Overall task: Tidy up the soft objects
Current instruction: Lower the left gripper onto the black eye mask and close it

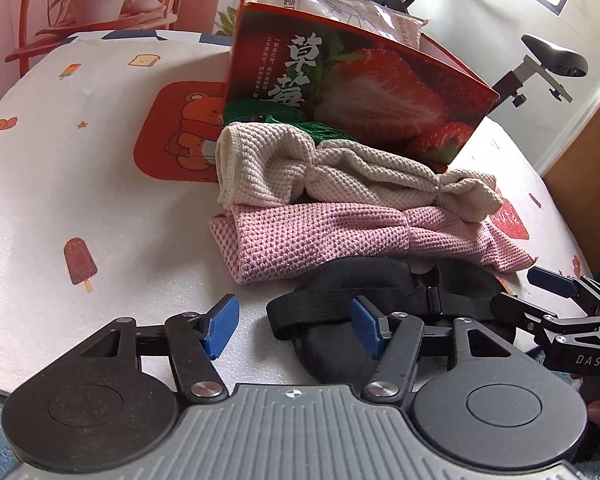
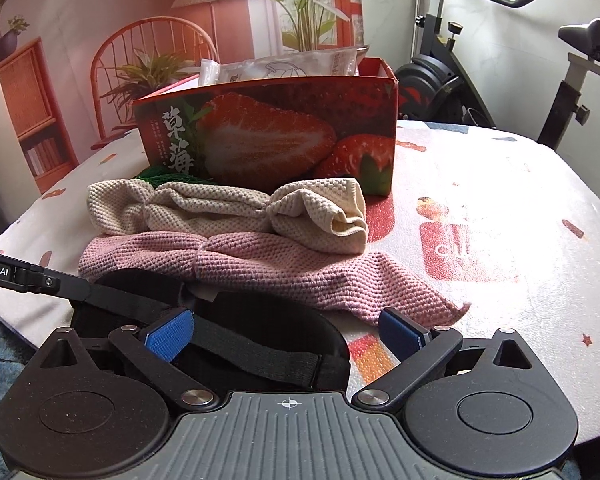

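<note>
A: Directly ahead of both claws, a black eye mask [image 1: 380, 304] is seen lying flat on the white printed tablecloth [image 1: 80, 184], at the near edge of the table. Where is it placed relative to each claw?

B: In the left wrist view, the left gripper [image 1: 294, 326] is shown with its blue pads parted to a middling width. One end of the mask and a loop of its black strap [image 1: 340, 300] are seen between the pads, but no pad can be said to press on it, so nothing is judged to be held.

A: And the other claw?

B: The right gripper [image 2: 288, 334] is held wide apart. In its own view, the opposite end of the mask [image 2: 260, 320] is framed between the pads, untouched as far as can be told. The mask's long axis is laid across the view, side to side, so that one end is offered to each claw. Neither hand is clearly nearer.

A: What lies beyond it?

B: Just behind the mask, a rolled pink towel [image 1: 340, 236] is set parallel to it, its edge overlapping the mask's far side. A rolled cream towel [image 1: 332, 172] rests on top of the pink one. Behind both, a red strawberry box [image 1: 360, 88] stands open, with plastic packets [image 1: 340, 4] already inside. The box is judged the likely destination, up and away past the towels.
</note>
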Action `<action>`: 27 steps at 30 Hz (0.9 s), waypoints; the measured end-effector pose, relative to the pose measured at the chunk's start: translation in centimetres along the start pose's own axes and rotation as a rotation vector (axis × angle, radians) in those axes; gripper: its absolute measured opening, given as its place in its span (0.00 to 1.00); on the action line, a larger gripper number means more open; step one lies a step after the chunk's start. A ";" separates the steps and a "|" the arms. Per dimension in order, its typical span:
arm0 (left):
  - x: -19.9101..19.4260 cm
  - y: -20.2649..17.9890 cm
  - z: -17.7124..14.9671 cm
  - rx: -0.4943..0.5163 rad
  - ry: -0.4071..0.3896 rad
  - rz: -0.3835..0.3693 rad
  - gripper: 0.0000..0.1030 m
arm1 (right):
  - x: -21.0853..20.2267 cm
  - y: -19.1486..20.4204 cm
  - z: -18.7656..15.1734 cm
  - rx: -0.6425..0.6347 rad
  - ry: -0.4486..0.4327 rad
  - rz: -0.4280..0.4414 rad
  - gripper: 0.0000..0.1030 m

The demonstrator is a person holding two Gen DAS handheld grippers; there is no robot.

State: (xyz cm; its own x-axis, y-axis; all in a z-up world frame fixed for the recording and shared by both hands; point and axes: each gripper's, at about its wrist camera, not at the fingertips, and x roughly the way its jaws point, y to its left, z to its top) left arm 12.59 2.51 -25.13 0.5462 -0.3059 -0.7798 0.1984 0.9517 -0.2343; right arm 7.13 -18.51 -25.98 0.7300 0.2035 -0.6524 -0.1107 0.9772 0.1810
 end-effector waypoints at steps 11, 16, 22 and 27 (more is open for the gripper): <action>0.9 -1.0 -1.2 0.062 0.018 0.037 0.43 | -0.4 -1.6 -1.2 0.076 0.054 0.017 0.83; 0.9 -1.0 -1.2 0.076 0.013 0.038 0.43 | 0.4 -2.4 -1.7 0.130 0.102 0.049 0.74; 1.2 -1.6 -1.1 0.102 -0.001 0.049 0.43 | 0.4 -2.2 -1.8 0.116 0.100 0.074 0.57; 0.9 -1.3 -1.1 0.097 -0.019 0.042 0.21 | 0.2 -2.6 -1.8 0.133 0.087 0.074 0.30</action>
State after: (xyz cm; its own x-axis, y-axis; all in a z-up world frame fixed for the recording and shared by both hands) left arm 11.95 1.03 -26.21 0.5710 -0.2669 -0.7763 0.2523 0.9570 -0.1435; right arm 6.41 -20.85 -27.90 0.6613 0.2852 -0.6938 -0.0676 0.9438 0.3235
